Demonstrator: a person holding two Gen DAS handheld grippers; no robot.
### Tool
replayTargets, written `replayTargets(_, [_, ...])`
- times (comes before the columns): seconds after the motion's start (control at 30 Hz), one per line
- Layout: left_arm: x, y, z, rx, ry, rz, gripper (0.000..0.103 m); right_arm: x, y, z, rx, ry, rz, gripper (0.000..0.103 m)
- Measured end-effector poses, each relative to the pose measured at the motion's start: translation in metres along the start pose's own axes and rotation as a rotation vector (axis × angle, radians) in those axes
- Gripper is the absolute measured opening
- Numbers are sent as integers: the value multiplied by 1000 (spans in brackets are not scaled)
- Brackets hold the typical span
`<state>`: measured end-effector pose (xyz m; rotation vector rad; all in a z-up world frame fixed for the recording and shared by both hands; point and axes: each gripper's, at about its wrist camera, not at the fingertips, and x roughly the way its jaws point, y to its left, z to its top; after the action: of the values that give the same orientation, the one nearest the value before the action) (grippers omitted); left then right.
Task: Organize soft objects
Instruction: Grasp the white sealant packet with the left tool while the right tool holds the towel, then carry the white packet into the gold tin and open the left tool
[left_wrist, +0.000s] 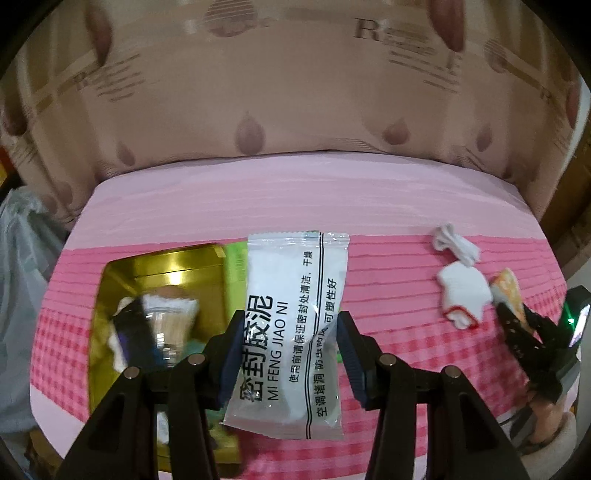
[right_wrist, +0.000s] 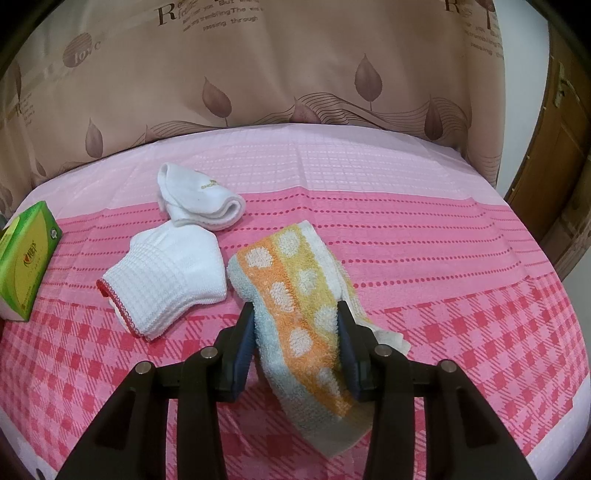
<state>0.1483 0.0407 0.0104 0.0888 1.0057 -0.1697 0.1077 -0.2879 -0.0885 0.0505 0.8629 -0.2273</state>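
Note:
My left gripper (left_wrist: 290, 328) is shut on a white sealed packet of putty (left_wrist: 295, 325) with black Chinese print, held just right of an open gold tin (left_wrist: 122, 280). The tin holds a clear wrapped packet (left_wrist: 162, 325) and other items. My right gripper (right_wrist: 295, 317) is shut on a folded orange, yellow and pale blue dotted towel (right_wrist: 299, 295), which lies on the pink cloth. A white knit glove with red trim (right_wrist: 166, 280) and a rolled white sock (right_wrist: 199, 195) lie left of the towel. They also show in the left wrist view: the glove (left_wrist: 463, 291) and the sock (left_wrist: 456, 243).
A pink checked cloth (right_wrist: 443, 277) covers the table. A green tissue box (right_wrist: 26, 258) sits at its left edge, behind the tin. A brown leaf-print curtain (right_wrist: 295, 74) hangs behind. A wooden door (right_wrist: 561, 147) is at the right. A grey plastic bag (left_wrist: 22, 258) hangs left.

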Motion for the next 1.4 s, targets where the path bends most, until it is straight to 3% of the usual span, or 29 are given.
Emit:
replayTargets(0.63, [18, 120, -9, -155, 36, 142, 49, 0, 1, 0, -15, 2, -9, 42])
replayTargets(1.07, [43, 153, -18, -189, 76, 177, 49, 0, 1, 0, -24, 2, -12, 43])
replayTargets(1.4, [48, 167, -19, -208, 75, 155, 51, 1, 1, 0, -32, 4, -16, 44])
